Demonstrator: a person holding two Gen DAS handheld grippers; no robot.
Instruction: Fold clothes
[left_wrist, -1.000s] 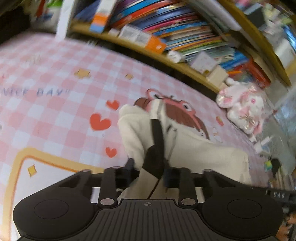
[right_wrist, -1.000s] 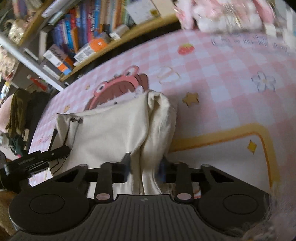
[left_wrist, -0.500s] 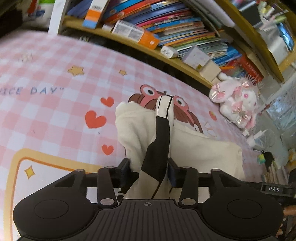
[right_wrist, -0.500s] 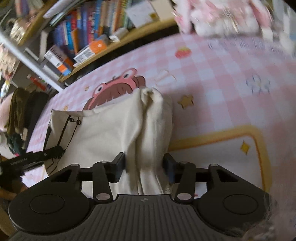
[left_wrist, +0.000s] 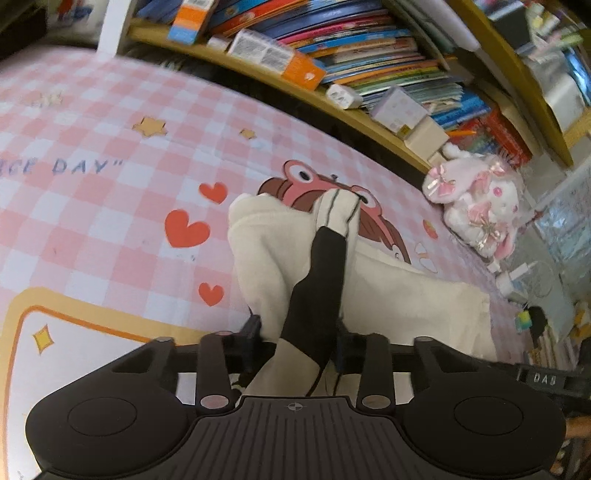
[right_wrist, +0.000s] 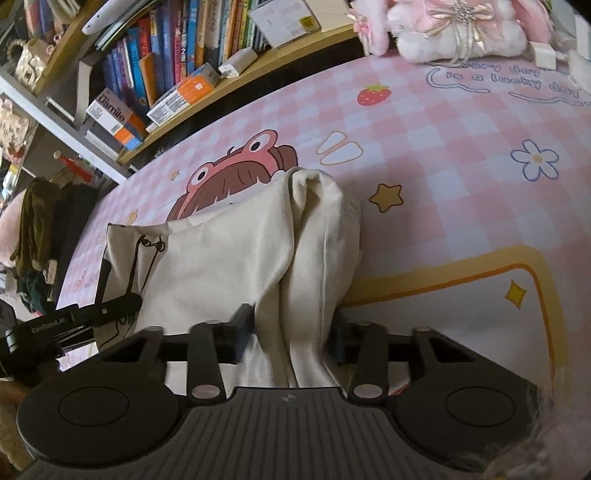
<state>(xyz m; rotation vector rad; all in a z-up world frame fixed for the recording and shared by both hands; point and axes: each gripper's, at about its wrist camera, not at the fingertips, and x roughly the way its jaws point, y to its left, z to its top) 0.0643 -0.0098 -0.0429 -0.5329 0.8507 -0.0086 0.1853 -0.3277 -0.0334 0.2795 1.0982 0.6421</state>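
A cream garment (left_wrist: 406, 306) with a black panel (left_wrist: 321, 295) lies on a pink checked mat (left_wrist: 92, 221). My left gripper (left_wrist: 297, 341) has its jaws parted, with a bunched fold of the garment's cream and black cloth between them. In the right wrist view the same garment (right_wrist: 221, 266) lies partly folded, a black cord at its left edge. My right gripper (right_wrist: 291, 338) has its jaws parted around a gathered cream fold (right_wrist: 317, 266). The left gripper's tip (right_wrist: 88, 317) shows at the garment's left side.
A wooden shelf of books (left_wrist: 332, 66) runs along the mat's far edge. A pink and white plush toy (left_wrist: 476, 203) sits at the far right; it also shows in the right wrist view (right_wrist: 443, 33). Dark clothes (right_wrist: 37, 229) hang at the left.
Both grippers' jaws have widened around the cloth they were pinching. The garment's lifted edges have settled lower onto the mat.
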